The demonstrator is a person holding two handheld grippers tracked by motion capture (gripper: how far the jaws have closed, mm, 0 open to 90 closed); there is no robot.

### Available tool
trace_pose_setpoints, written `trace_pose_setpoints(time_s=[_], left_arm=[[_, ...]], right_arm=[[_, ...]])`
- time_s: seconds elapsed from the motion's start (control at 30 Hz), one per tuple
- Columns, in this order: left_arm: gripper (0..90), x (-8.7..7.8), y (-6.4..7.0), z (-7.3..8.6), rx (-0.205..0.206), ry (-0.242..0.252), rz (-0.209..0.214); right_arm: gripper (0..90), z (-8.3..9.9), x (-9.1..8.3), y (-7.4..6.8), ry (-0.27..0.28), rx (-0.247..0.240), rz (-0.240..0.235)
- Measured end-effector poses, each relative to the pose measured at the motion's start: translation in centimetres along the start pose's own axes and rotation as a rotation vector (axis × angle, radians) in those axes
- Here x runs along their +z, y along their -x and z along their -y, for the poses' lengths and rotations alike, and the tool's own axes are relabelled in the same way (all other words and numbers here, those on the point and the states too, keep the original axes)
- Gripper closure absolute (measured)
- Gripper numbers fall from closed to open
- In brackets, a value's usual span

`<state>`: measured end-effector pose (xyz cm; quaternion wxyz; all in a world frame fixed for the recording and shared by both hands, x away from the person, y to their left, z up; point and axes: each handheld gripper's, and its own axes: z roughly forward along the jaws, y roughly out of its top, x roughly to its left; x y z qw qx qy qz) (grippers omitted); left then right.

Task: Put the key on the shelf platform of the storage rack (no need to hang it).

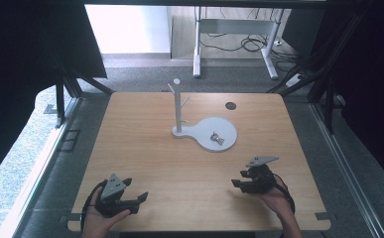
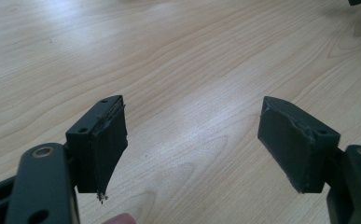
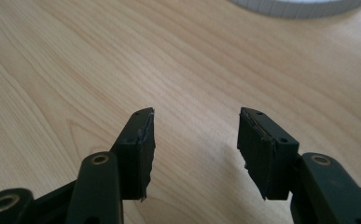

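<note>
A white stand [image 1: 178,106] with short pegs rises from a flat white base plate [image 1: 226,141] at the middle of the wooden table [image 1: 150,163]. A small metallic object [image 1: 216,138], too small to make out, lies on the plate's round part. My left gripper [image 1: 139,203] rests near the table's front left, held in a hand, open with nothing between its jaws [image 2: 192,140]. My right gripper [image 1: 236,179] sits at the front right, below the plate, open and empty [image 3: 196,140]. The plate's rim [image 3: 299,7] shows at the top of the right gripper view.
A dark round disc [image 1: 230,105] sits in the tabletop at the back right. Beyond the table's far edge stand a white desk frame [image 1: 234,34] and loose cables [image 1: 251,44] on grey carpet. Dark curtains hang on both sides.
</note>
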<state>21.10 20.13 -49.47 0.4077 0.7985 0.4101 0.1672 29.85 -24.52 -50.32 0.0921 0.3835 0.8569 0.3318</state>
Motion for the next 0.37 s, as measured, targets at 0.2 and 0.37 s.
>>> trace_pose_setpoints(time_s=[0.2,0.37], left_arm=[[24.0,-0.07,0.18,-0.06,0.004,0.004,0.002],[24.0,-0.19,0.16,-0.09,0.004,0.008,0.002]], right_arm=[[47.0,-0.28,-0.17,-0.13,0.015,-0.005,0.012],[45.2,-0.27,-0.15,-0.79,0.032,-0.059,0.018]])
